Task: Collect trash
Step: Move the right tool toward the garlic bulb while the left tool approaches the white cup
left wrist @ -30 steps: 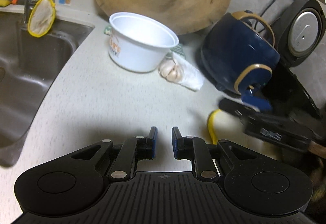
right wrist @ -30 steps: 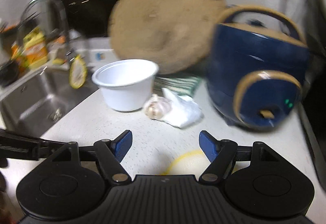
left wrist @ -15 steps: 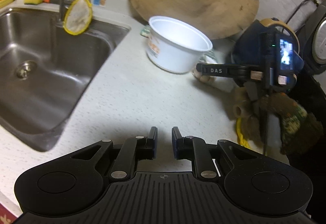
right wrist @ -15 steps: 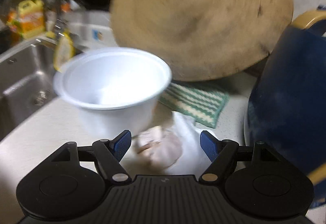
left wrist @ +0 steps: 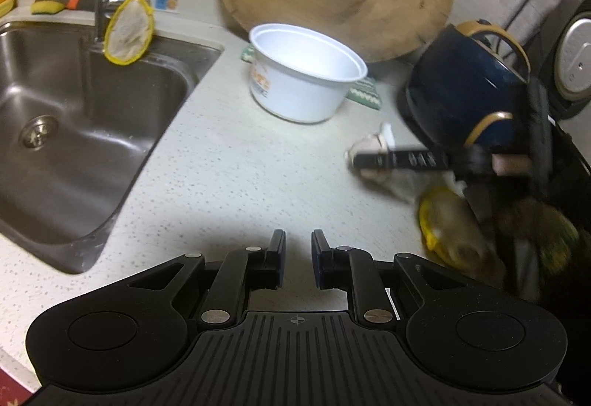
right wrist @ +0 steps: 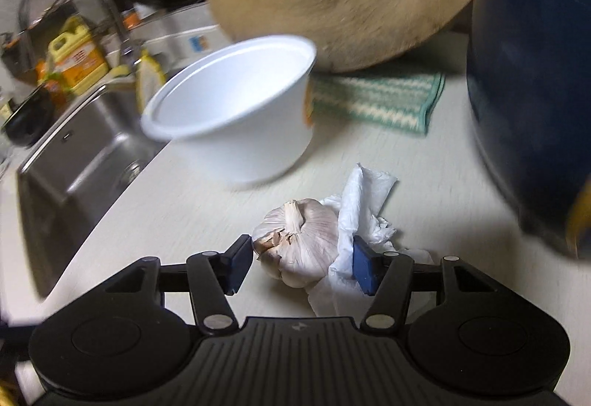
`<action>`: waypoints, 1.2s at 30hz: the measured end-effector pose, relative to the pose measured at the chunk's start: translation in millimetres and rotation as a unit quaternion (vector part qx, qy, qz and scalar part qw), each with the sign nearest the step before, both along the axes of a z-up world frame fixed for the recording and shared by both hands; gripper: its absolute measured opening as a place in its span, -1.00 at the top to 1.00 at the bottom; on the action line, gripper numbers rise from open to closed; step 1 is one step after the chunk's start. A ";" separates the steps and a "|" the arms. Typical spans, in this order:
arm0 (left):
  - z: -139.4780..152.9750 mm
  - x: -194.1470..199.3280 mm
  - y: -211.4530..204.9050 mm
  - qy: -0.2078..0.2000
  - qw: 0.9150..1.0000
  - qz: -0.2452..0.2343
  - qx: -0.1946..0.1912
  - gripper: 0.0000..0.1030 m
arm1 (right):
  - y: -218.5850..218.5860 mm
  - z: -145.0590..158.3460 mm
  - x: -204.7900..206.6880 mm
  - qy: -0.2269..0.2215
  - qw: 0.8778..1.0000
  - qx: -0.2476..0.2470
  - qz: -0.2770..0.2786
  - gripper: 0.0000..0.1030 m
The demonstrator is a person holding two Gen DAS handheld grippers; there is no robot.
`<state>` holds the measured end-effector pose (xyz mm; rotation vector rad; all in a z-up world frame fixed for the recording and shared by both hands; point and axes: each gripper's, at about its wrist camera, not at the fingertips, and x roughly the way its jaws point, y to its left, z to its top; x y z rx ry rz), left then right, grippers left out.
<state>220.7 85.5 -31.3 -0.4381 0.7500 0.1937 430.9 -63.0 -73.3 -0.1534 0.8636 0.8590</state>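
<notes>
Left wrist view: the left gripper [left wrist: 298, 260] is hanging over bare tabletop [left wrist: 236, 177], its jaws standing narrowly apart with nothing between them. The garlic [left wrist: 364, 149] and the tissue [left wrist: 386, 132] are lying well off to its right, ahead of the cup [left wrist: 306, 73]'s near side, and the right gripper [left wrist: 373, 160] is already lying across them, blurred. So the right hand is by far the nearer one.

Right wrist view: the right gripper [right wrist: 299, 263] is straddling the garlic [right wrist: 301, 239], its jaws closing. The left pad is sitting just beside the bulb's papery edge; the right pad is pushing into the crumpled tissue [right wrist: 364, 199] that is lying against the bulb's right side. The bulb is sitting dead centre between the pads, stem pointing up and away. The tissue's long axis is running away from the jaws toward the cup [right wrist: 236, 118]. Whether the pads are pressing yet I cannot tell; the grip looks likely to catch both bulb and tissue.
</notes>
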 end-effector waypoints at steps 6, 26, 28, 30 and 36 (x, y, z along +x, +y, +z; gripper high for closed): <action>0.4 6.2 -14.8 -0.002 0.999 -0.033 0.003 0.66 | -35.5 -1.2 -60.6 0.026 0.999 0.017 0.036 -0.11; 35.8 99.9 72.7 -0.084 0.986 0.127 -0.071 0.64 | -96.3 32.1 -119.5 -0.117 0.992 0.033 -0.023 -0.43; 33.8 114.3 89.2 -0.070 0.983 0.160 -0.049 0.64 | -101.0 30.5 -118.7 -0.119 0.992 0.035 -0.031 -0.43; 26.9 128.3 104.1 -0.051 0.983 0.171 -0.039 0.64 | -106.1 28.9 -117.7 -0.119 0.991 0.037 -0.037 -0.43; 12.0 153.4 116.6 -0.016 0.985 0.166 -0.038 0.60 | -115.7 21.8 -109.9 -0.109 0.992 0.029 -0.057 -0.43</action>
